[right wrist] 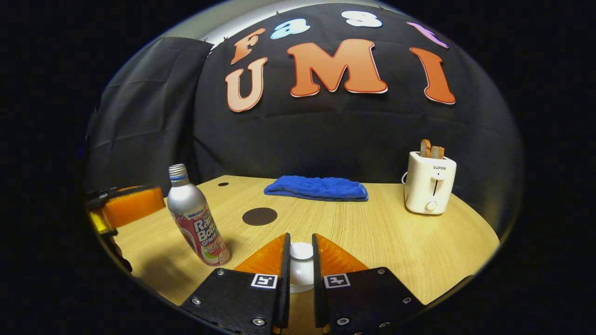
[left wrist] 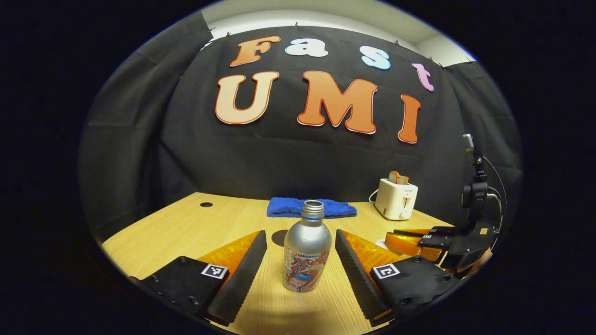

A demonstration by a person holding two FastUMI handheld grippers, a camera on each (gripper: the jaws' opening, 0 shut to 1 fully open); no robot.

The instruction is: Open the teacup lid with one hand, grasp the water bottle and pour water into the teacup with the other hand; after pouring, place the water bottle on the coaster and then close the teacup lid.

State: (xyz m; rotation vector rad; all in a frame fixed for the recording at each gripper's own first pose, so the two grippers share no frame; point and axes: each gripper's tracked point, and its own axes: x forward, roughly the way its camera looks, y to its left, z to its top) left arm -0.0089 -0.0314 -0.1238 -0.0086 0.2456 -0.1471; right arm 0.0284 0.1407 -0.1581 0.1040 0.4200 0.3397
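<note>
The left tool [left wrist: 301, 253] stood wide open on the pale wooden tabletop [left wrist: 186, 223], its two fingers straddling the silver aluminium water bottle [left wrist: 307, 251] with the printed label without touching it. The bottle stood upright with its threaded neck uncapped, so it seemed ready to pour once held.

The right tool [right wrist: 301, 258] was nearly closed around the white knob of the teacup lid [right wrist: 301, 253]. The fingers sat just beside the knob on either side, but whether both pressed on it could not be told. The cup beneath was hidden by the tool.

In the right gripper view the bottle [right wrist: 198, 218] stood left of the lid, and the dark round coaster [right wrist: 260, 216] lay on the tabletop beyond and between them. A folded blue cloth [right wrist: 316, 188] lay at the far edge, and a white toaster [right wrist: 429, 181] holding two slices of bread stood far right.

The step in hand looked like the paired grasp: lid with the right, bottle with the left. To do it well, the left tool would best close squarely on the bottle's wide lower body, below the shoulder, keeping it upright so nothing spilled from the open neck. The right tool should grip the knob firmly and lift straight up, then carry the lid aside, clear of the pouring path. The smooth metal might slip, so a firm, centred squeeze mattered.
</note>
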